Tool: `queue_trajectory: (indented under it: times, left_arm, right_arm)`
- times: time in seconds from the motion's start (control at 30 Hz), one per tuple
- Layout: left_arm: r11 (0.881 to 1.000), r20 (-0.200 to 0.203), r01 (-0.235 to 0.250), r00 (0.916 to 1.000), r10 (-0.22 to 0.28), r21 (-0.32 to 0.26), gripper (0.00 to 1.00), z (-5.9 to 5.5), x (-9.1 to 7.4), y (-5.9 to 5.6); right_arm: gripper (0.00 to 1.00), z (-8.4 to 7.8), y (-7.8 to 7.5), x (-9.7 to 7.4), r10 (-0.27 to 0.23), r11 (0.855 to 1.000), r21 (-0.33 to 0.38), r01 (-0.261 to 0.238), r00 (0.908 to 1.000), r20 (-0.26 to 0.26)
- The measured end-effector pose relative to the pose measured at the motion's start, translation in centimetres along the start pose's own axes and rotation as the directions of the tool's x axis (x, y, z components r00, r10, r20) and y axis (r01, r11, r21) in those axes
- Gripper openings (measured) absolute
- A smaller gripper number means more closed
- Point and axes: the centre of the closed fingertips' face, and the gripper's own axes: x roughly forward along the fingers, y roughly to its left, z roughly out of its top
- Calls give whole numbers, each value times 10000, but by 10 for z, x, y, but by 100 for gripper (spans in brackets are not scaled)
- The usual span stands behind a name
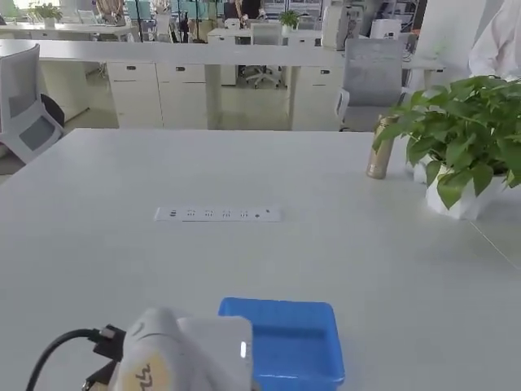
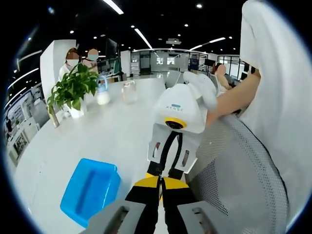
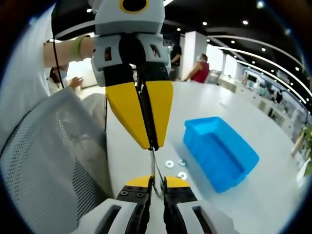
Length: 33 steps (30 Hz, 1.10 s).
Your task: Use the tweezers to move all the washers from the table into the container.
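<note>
White table [image 3: 229, 214], tweezers [image 3: 153, 168] faint between left gripper [image 3: 151, 145] and right gripper [image 3: 156, 184], washers [image 3: 182, 175] tiny

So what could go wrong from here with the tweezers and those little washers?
The thin tweezers look pinched between the left gripper and the right gripper at once; a badly timed release could drop them, and the table edge is close. The three washers are small and flat, so the tips might flick one away from the blue container.

container [image 3: 222, 153]: smooth blue plastic; washers [image 3: 169, 164]: shiny metal; table [image 1: 244, 171]: matt lt grey; chair back [image 2: 239, 170]: mesh cloth.
</note>
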Motion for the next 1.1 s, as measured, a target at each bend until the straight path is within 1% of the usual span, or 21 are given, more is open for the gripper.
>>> queue_trajectory:
  times: [0.07, 0.1, 0.13, 0.17, 0.23, 0.3, 0.4, 0.5, 0.53, 0.6, 0.63, 0.67, 0.7, 0.73, 0.77, 0.8, 0.83, 0.9, 0.93, 1.0, 1.1]
  left_arm:
    - [10000, -23, -70, 10000, 70, 38, 0, 0, 0, 2]
    - [9999, 106, -161, 9998, 162, -58, 0, 1, -1, 5]
    - [9988, 707, -143, 9973, 175, -459, 0, 8, -1, 4]
    - [9952, 1155, -330, 9923, 436, -921, 0, 13, -4, 8]
    - [9843, 1653, -803, 9805, 1063, -1572, 7, 17, -12, 16]
    - [9694, 2085, -1129, 9650, 1593, -2180, 16, 18, -22, 21]
    - [9441, 2262, -1915, 9401, 2549, -2682, 20, 11, -40, 28]
    - [9103, 2255, -2584, 9132, 3394, -3234, 33, 3, -54, 31]
    - [9009, 2238, -2710, 9069, 3570, -3390, 36, 0, -58, 31]
    - [8787, 2159, -3062, 8906, 4003, -3662, 42, -6, -65, 30]
    - [8645, 2130, -3270, 8790, 4266, -3818, 44, -11, -69, 29]
    - [8553, 2098, -3381, 8725, 4412, -3926, 46, -14, -71, 28]
    - [8305, 1998, -3694, 8541, 4802, -4169, 49, -19, -76, 28]
    - [8140, 1971, -3864, 8408, 5041, -4336, 51, -22, -79, 27]
    - [8070, 1966, -3943, 8345, 5147, -4396, 55, -23, -80, 27]
    - [7592, 1912, -4586, 7844, 5901, -4618, 59, -28, -90, 30]
    - [7297, 1952, -4946, 7485, 6337, -4721, 61, -29, -96, 30]
    - [6906, 1833, -5240, 7149, 6748, -4986, 64, -34, -102, 29]
    - [6720, 1733, -5539, 6941, 6988, -4915, 67, -37, -105, 28]
    - [6347, 1444, -5837, 6682, 7298, -5064, 71, -44, -110, 26]
    - [6077, 1415, -5899, 6456, 7504, -5317, 82, -47, -113, 24]
  right_arm:
    - [4, 0, -1, 1, -35, 10000, 43, 35, 10000, 4]
    - [4, 0, -3, 1, -31, 9995, 315, 29, 10000, 66]
    - [4, 0, -3, 1, 36, 9986, 532, -43, 9999, 125]
    - [3, 0, -5, 1, -50, 9984, 565, 44, 9999, 97]
    - [3, -1, -6, 0, -64, 9958, 915, 50, 9999, 147]
    - [3, 0, -8, 0, -150, 9935, 1128, 125, 9997, 213]
    - [3, -1, -13, -1, -249, 9808, 1941, 175, 9990, 361]
    - [3, 3, -17, -4, -279, 9675, 2528, 85, 9969, 731]
    - [3, 5, -18, -5, -321, 9634, 2680, 68, 9954, 901]
    - [3, 11, -20, -8, -412, 9550, 2966, 23, 9913, 1248]
    - [3, 14, -22, -11, -467, 9481, 3179, -13, 9886, 1432]
    - [3, 12, -24, -11, -524, 9456, 3252, 6, 9872, 1503]
    - [3, 12, -26, -14, -596, 9436, 3311, 57, 9865, 1527]
    - [3, 13, -27, -16, -668, 9430, 3326, 129, 9862, 1512]
    - [3, 13, -27, -17, -700, 9424, 3342, 157, 9860, 1510]
    - [3, 13, -28, -20, -808, 9425, 3330, 290, 9865, 1426]
    - [3, 14, -30, -22, -900, 9419, 3336, 388, 9861, 1394]
    - [3, 17, -31, -26, -983, 9420, 3323, 472, 9855, 1385]
    - [3, 19, -32, -28, -1021, 9425, 3303, 518, 9853, 1369]
    - [3, 23, -35, -32, -1142, 9465, 3156, 675, 9847, 1318]
    - [3, 30, -39, -37, -1219, 9464, 3144, 743, 9833, 1348]
